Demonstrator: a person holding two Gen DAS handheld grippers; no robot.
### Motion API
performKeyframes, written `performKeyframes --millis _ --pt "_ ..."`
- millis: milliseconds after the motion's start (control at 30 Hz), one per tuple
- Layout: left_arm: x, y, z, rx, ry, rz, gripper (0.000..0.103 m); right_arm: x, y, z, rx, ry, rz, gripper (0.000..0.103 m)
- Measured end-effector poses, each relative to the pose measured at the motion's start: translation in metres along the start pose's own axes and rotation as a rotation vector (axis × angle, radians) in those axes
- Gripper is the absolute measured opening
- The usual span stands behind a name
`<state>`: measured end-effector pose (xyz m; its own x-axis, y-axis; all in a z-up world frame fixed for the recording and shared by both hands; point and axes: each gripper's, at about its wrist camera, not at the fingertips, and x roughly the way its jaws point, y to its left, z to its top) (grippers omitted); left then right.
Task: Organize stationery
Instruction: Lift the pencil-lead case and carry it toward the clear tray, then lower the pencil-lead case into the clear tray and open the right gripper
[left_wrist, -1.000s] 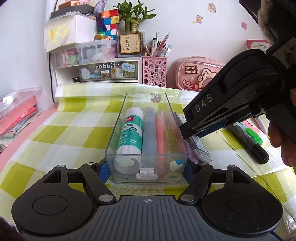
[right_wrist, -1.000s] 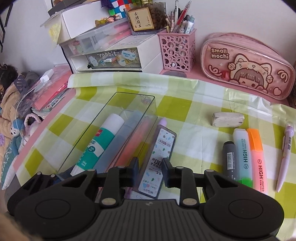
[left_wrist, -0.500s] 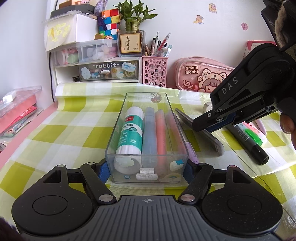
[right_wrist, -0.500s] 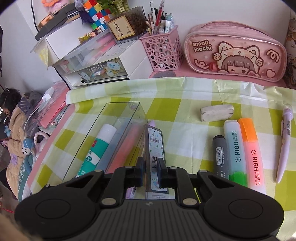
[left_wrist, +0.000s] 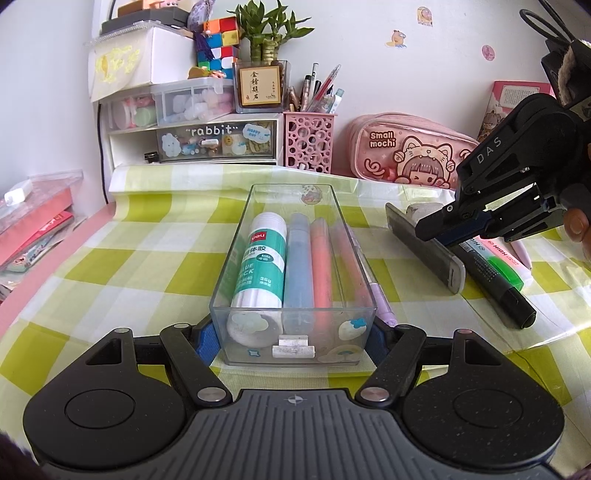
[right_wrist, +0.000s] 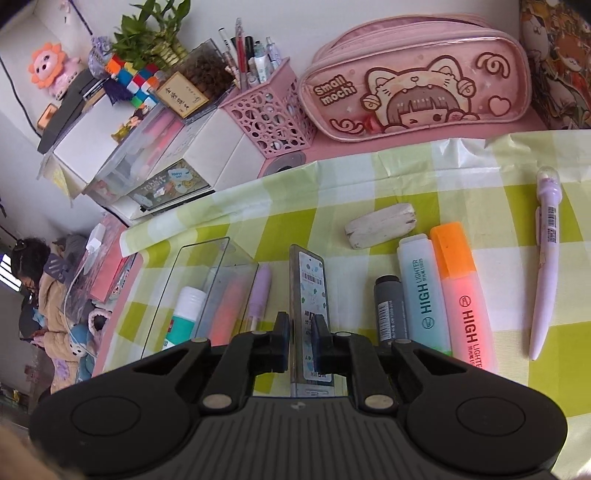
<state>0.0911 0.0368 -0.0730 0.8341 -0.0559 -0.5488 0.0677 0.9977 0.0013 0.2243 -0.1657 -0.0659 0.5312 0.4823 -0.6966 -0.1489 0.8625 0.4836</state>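
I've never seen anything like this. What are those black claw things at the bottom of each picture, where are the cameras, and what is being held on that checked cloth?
There is no robot here: a person holds a black two-fingered gripper in each hand, each with a camera looking along its fingers. So each picture shows its own gripper at the bottom.

The left gripper is clamped on the end of a clear plastic box holding a glue stick and coloured pens. The right gripper is shut on a flat, slim printed case held on its edge; its jaws have just closed on it.

On the green checked cloth lie a white eraser, a grey marker, mint and orange highlighters and a lilac pen.
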Motion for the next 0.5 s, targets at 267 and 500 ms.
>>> performKeyframes --millis 267,500 --pt "0.0 -0.002 0.0 0.003 0.001 0.006 0.073 0.001 -0.027 0.009 0.057 0.018 -0.002 0.0" --pt "0.0 -0.002 0.0 0.004 0.001 0.007 0.073 0.002 -0.008 0.009 -0.032 0.021 -0.038 0.0"
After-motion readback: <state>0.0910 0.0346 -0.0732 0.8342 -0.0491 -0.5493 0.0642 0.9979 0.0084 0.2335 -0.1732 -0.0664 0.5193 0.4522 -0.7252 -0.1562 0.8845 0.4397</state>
